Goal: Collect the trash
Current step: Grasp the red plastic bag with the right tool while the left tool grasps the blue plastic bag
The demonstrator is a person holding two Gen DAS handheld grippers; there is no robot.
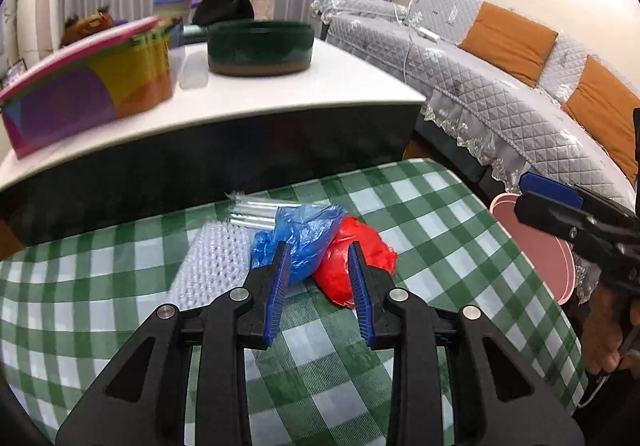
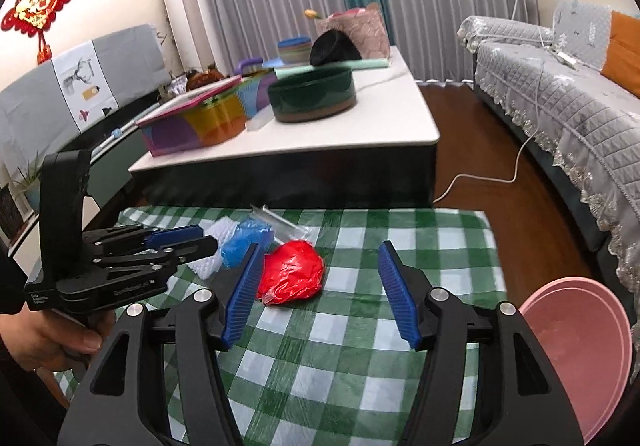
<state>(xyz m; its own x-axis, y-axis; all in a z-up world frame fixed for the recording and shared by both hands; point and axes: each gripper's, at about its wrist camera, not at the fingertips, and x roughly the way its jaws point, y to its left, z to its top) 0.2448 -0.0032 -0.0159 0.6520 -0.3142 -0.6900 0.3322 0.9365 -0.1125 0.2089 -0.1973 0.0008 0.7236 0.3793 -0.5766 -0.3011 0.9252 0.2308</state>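
Trash lies on a green checked tablecloth (image 1: 440, 230) (image 2: 400, 230): a crumpled red plastic bag (image 1: 360, 258) (image 2: 292, 272), a blue plastic bag (image 1: 304, 234) (image 2: 244, 240), a sheet of bubble wrap (image 1: 212, 262) (image 2: 208, 266) and clear plastic packaging (image 1: 252, 211) (image 2: 280, 224). My left gripper (image 1: 320, 250) (image 2: 208, 238) hovers open just short of the blue and red bags, holding nothing. My right gripper (image 2: 319, 250) (image 1: 520, 193) is open wide, with the red bag beside its left finger and untouched. A pink bin (image 1: 536, 246) (image 2: 580, 358) stands off the table's right edge.
Behind the cloth stands a low white table (image 2: 400, 125) bearing a dark green round tub (image 2: 312, 93) and a colourful box (image 2: 192, 125). A grey quilted sofa (image 2: 560, 93) runs along the right. A white cable (image 2: 500, 173) lies on the wooden floor.
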